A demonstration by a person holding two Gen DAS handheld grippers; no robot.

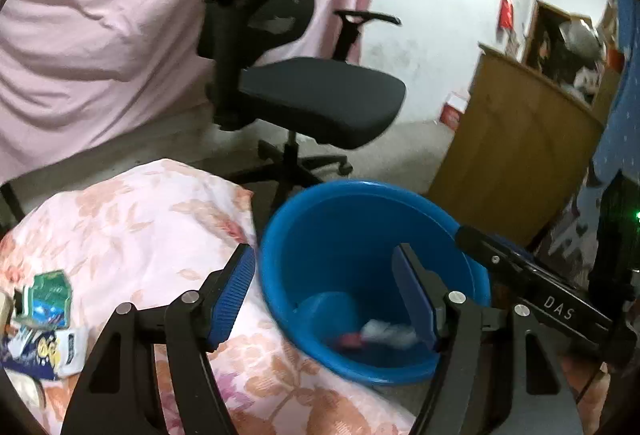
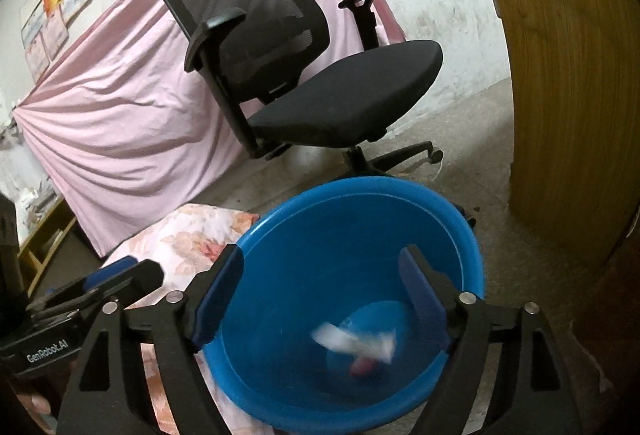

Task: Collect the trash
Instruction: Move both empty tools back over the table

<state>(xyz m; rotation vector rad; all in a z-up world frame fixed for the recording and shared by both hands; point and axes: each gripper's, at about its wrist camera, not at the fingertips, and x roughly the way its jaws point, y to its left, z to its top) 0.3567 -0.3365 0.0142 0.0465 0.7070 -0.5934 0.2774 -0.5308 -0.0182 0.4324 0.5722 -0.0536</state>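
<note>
Bare room, grey floor (image 2: 460,139).
Black office chair (image 2: 320,75) before pink drape (image 2: 120,95); wooden cabinet (image 2: 560,75) right, white wall (image 1: 440,15) far.

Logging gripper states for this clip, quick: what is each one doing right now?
Left gripper: open, holding nothing, tongs spread beside the blue bin.
Right gripper: open, holding nothing, over the bin; white trash lies blurred inside it.

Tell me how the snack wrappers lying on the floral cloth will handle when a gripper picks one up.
The snack wrappers look flat, thin and crinkled, so probably light and floppy. Their glossy print suggests slick film that may slide between the pads. Lying flush on the soft floral cloth, an edge may be hard to catch.
</note>
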